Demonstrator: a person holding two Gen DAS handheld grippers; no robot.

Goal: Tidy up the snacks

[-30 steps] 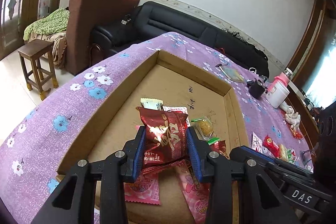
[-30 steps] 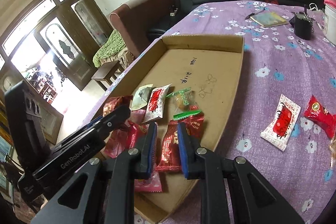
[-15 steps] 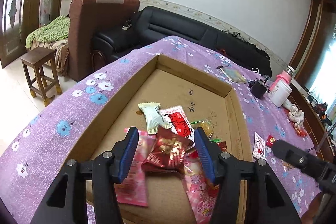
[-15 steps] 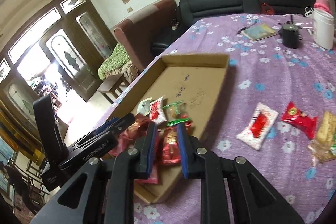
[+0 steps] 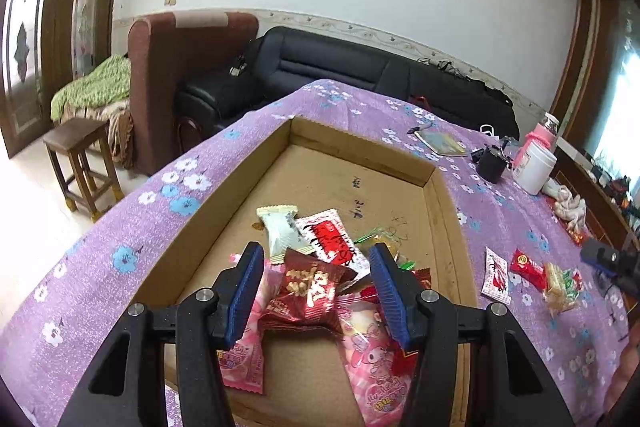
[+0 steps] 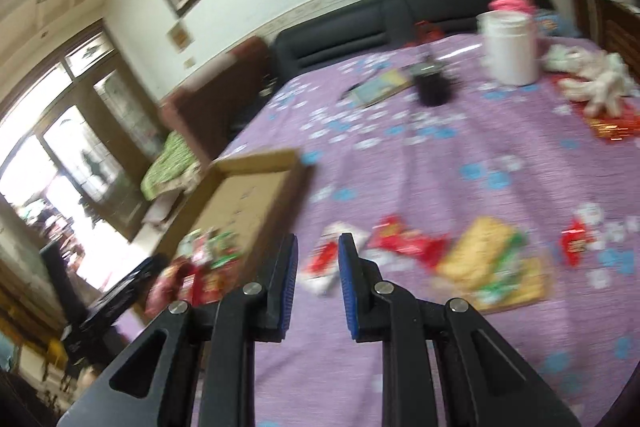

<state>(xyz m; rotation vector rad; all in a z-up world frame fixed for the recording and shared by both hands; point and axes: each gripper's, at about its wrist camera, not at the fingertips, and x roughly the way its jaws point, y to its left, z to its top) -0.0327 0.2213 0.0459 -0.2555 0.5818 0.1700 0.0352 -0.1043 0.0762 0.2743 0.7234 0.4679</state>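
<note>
Left wrist view: the left gripper point(image 5: 316, 291) hangs over the near end of the cardboard tray point(image 5: 192, 227), its jaws parted and gripping nothing, having opened within the last second. The dark red snack packet point(image 5: 310, 291) lies in the tray between and below the blue pads, clear of both. Right wrist view, blurred: the right gripper point(image 6: 318, 287) is nearly closed and empty above the purple tablecloth point(image 6: 440, 155), loose snacks point(image 6: 480, 259) scattered just ahead.

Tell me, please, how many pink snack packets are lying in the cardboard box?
2. One pink packet lies near-left in the cardboard box, the other pink packet near-right, flanking the dark red packet. More may be hidden under the pile.
</note>
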